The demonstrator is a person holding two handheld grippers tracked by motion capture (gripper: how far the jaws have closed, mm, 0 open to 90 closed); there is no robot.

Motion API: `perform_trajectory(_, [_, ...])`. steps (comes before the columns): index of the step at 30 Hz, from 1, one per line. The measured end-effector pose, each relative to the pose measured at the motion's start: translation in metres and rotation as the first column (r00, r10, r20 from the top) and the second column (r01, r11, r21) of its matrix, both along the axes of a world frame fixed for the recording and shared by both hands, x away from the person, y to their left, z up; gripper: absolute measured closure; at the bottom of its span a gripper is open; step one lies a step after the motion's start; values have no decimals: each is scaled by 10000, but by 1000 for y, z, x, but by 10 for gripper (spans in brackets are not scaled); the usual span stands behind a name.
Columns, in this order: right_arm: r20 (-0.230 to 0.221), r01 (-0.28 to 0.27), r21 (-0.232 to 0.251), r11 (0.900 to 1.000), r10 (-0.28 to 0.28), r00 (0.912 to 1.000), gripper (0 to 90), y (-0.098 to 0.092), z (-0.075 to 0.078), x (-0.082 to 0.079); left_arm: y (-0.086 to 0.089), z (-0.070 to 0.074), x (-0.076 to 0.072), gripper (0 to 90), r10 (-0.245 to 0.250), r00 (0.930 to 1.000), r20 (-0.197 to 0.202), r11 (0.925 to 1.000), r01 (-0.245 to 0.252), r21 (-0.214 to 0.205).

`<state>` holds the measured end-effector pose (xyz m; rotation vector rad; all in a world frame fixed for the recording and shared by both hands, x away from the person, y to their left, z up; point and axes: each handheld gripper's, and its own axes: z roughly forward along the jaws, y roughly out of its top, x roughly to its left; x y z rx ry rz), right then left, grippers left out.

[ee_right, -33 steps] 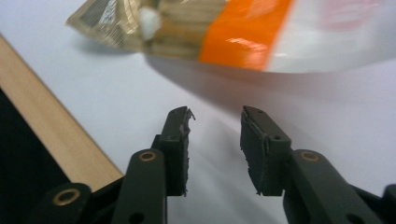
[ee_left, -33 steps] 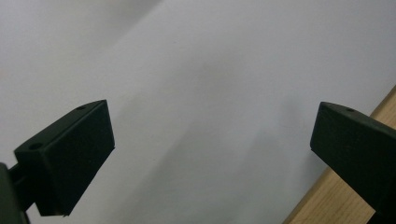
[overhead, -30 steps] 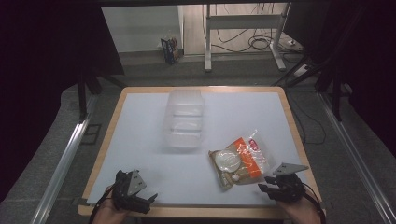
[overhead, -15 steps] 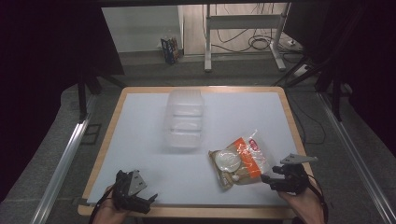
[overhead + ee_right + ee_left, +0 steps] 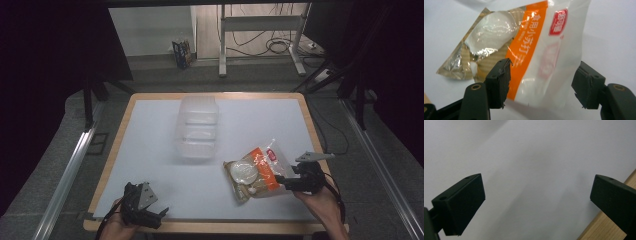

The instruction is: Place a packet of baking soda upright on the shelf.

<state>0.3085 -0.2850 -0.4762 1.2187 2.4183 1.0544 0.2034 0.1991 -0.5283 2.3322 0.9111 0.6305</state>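
Right gripper point(image 5: 541, 85) shifted right, jaws just opening around packet point(image 5: 255, 171) | left gripper point(image 5: 145, 210) spread, idle | advice: centre on packet's near edge, then pinch squarely.

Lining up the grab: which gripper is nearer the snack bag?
Right. The right gripper is at the snack bag, open jaws either side of its near end. The left gripper sits apart at the table's near-left edge.
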Motion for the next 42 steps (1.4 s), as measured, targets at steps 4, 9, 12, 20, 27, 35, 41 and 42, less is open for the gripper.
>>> perform_trajectory(4, [-233, -137, 197, 9997, 142, 9996, 346, 6, 0, 14, 0, 0, 0, 0, -52, 10000, -12, 9999, 52, 137])
perform_trajectory(9, [-414, -281, 344, 9990, 295, 9987, 347, 13, -2, 25, 0, 0, 0, 0, 12, 10000, -10, 10000, -12, 44])
perform_trajectory(12, [-485, -449, 221, 9987, 460, 9978, 364, 18, -4, 33, 0, 0, 0, 0, 0, 10000, 0, 10000, 0, 46])
perform_trajectory(20, [-1275, -1032, 164, 9945, 1044, 9863, 473, 33, -12, 47, 0, 0, 0, 0, 6, 10000, 3, 10000, -6, 33])
perform_trajectory(27, [-1430, -1205, 262, 9924, 1230, 9821, 631, 46, -9, 49, 0, 0, 0, 0, 0, 10000, 13, 10000, 0, 37])
perform_trajectory(35, [-1026, -1234, 265, 9920, 1255, 9868, 862, 43, -2, 48, 0, 0, 0, 0, -26, 10000, 18, 10000, 26, 75])
perform_trajectory(41, [-917, -1615, 428, 9859, 1648, 9821, 879, 47, 8, 49, 0, 0, 0, 0, -8, 10000, 26, 10000, 8, 45])
perform_trajectory(42, [-884, -1671, 480, 9848, 1708, 9813, 880, 48, 10, 49, 0, 0, 0, 0, -4, 10000, 26, 10000, 4, 42])
